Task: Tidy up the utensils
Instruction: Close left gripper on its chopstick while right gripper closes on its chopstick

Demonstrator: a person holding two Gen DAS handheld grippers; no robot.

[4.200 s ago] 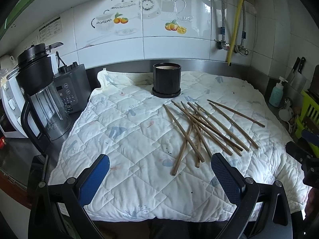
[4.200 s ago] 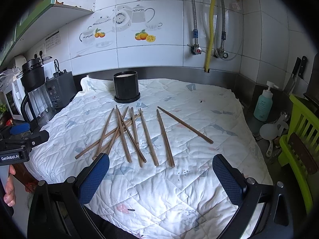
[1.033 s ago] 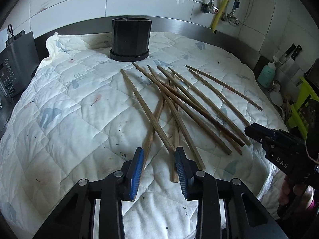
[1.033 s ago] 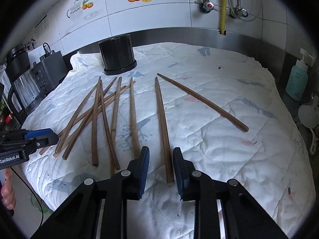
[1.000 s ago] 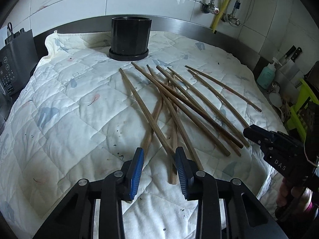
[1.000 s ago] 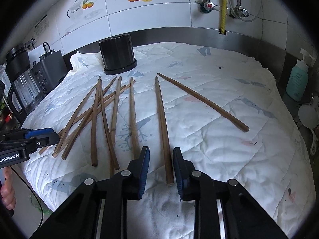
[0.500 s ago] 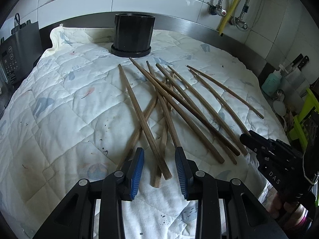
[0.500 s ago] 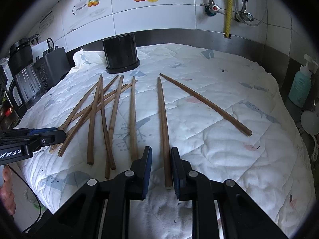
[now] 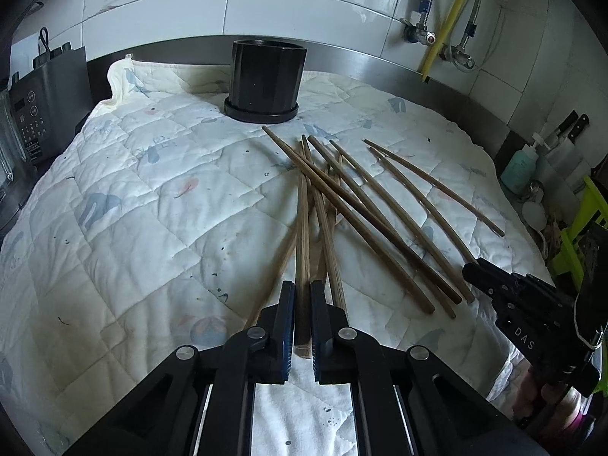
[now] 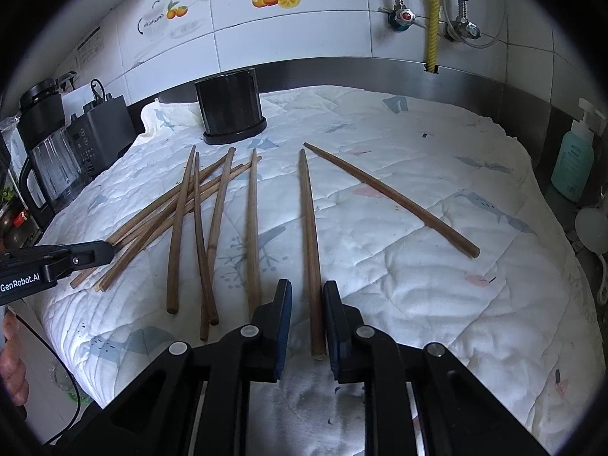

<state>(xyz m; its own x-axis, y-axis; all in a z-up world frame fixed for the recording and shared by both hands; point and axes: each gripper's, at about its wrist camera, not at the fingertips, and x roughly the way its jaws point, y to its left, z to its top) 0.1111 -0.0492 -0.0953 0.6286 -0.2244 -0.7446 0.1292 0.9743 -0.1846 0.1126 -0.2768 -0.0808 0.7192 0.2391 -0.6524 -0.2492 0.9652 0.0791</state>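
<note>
Quilted cloth covers the table; chopsticks lie scattered on it, black holder at the back. Left claw is clamped on the near end of one chopstick. Right claw is closing around another chopstick, small gaps either side. Both sticks run lengthwise away from the claws, toward the holder.

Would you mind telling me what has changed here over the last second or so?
The left gripper has clamped onto a chopstick. The right gripper is closing around another chopstick, not yet gripping it. The black holder and the remaining chopsticks stayed put.
</note>
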